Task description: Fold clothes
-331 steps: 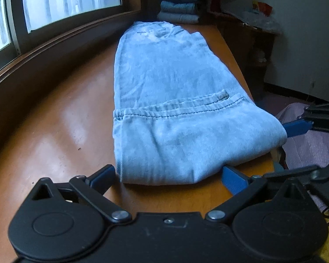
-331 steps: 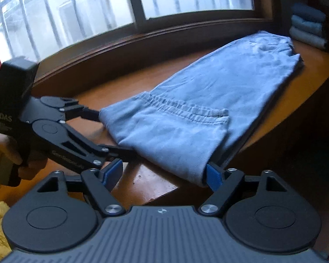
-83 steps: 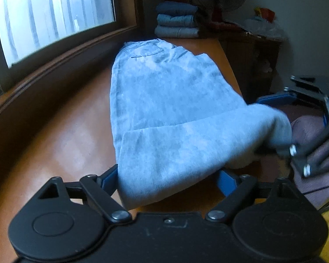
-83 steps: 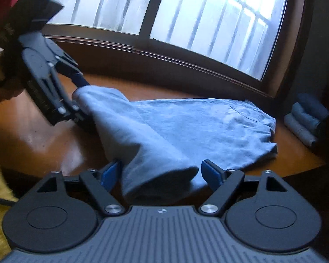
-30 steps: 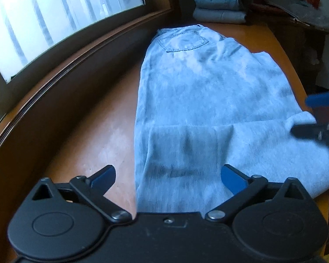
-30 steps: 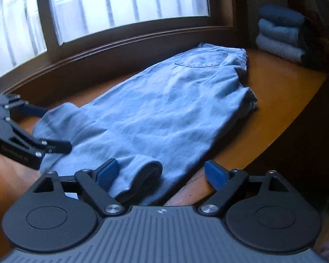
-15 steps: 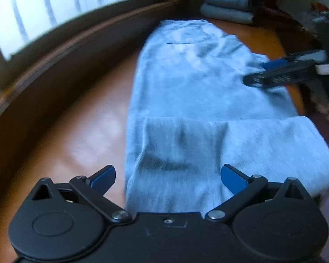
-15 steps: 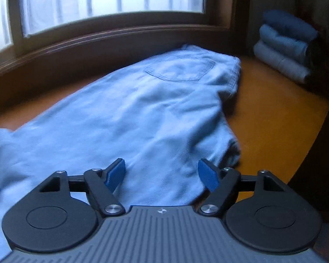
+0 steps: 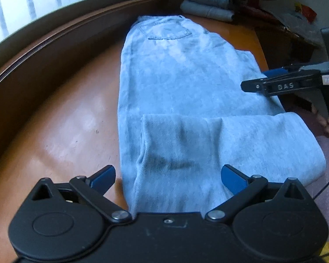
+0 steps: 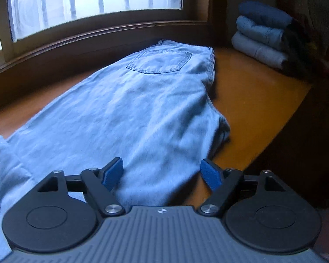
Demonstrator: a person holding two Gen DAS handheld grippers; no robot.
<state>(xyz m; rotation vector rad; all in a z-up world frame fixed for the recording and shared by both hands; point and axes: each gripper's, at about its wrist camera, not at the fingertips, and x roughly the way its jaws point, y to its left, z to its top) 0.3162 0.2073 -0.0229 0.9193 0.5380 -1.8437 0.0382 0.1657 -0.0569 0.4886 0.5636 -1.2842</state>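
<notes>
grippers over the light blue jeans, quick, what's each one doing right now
Left gripper: open, fingers apart over the folded end of the light blue denim jeans, holding nothing.
Right gripper: open over the jeans' near edge, holding nothing.

The left wrist view sits low and close at the folded leg end of the jeans, facing along them toward the waist and the folded stack. The right wrist view looks from their side edge, sharing the back pocket and stack.
</notes>
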